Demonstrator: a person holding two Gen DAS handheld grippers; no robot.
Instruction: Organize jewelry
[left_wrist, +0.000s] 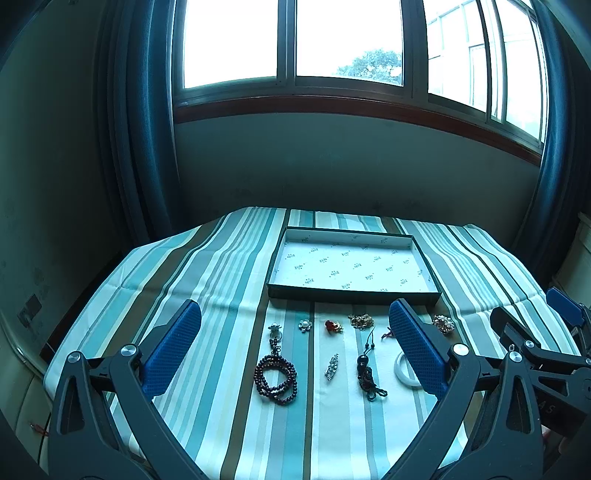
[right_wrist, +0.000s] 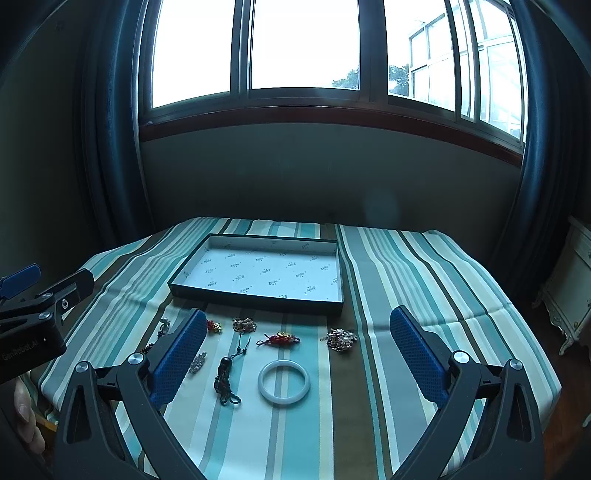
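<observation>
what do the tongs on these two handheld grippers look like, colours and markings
Both are alike: the left tongs and the right tongs have black angular arms with cut-out slots and round silver pivot bolts. Each finger carries a long blue pad with a fine dotted texture. The left unit's black body shows white "GenRobot.AI" lettering in the right wrist view. No cables show.

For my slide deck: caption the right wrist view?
Open right gripper hovers above white bangle, with the tray beyond.
</observation>
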